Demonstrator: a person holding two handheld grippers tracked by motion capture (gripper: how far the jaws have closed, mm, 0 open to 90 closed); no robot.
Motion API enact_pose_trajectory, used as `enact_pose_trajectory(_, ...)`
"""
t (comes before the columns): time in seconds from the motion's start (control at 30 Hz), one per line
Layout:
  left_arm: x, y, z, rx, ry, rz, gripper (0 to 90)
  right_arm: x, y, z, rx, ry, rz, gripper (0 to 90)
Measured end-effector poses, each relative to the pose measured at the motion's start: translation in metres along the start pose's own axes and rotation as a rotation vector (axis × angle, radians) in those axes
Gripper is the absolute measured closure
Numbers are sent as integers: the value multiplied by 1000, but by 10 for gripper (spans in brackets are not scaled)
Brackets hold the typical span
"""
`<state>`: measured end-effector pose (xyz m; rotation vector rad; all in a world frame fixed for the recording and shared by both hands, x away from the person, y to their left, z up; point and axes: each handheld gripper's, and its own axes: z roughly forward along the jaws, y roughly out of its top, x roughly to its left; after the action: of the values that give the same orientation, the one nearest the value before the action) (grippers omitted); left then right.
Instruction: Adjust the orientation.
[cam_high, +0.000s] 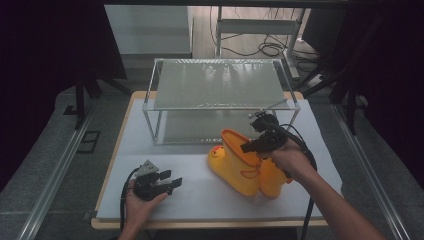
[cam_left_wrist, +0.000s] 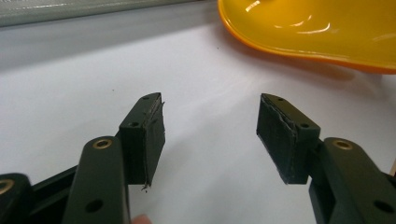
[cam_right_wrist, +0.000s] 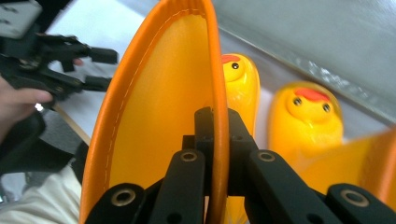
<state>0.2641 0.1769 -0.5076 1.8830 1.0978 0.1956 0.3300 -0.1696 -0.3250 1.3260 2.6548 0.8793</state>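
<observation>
Pinching the yellow boot's (cam_right_wrist: 154, 121) rim, the right gripper (cam_right_wrist: 217, 122) is clamped tight.

right tongs (cam_high: 248, 146) pinching yellow boot (cam_high: 239, 162) rim | left tongs (cam_high: 172, 181) apart, resting on table (cam_high: 200, 197)

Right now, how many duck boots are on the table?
2. One yellow duck boot is clamped at its rim by the right gripper. The second duck boot stands beside it, next to the glass shelf. In the high view they overlap.
</observation>
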Motion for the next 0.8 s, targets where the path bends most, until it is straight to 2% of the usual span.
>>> enact_pose_trajectory(0.17,0,0,1,2,0,3,416,-7,-16,5,22,-18,4,855)
enact_pose_trajectory(0.3,-1,-1,2,6,0,2,416,-9,-21,0,5,-35,-1,704)
enact_pose_trajectory(0.33,-1,-1,2,6,0,2,416,-9,-21,0,5,-35,-1,704)
enact_pose_trajectory(0.37,-1,-1,2,8,-3,3,416,-8,-21,-6,-19,-68,-22,674)
enact_pose_trajectory(0.4,-1,-1,2,9,-2,6,416,-8,-20,-8,-28,-69,-30,666)
enact_pose_trajectory(0.5,-1,-1,2,8,-2,7,416,-10,-19,-16,-65,-62,-25,583)
enact_pose_trajectory(0.8,0,-1,2,12,-2,6,416,-18,-25,-41,-154,-25,-5,496)
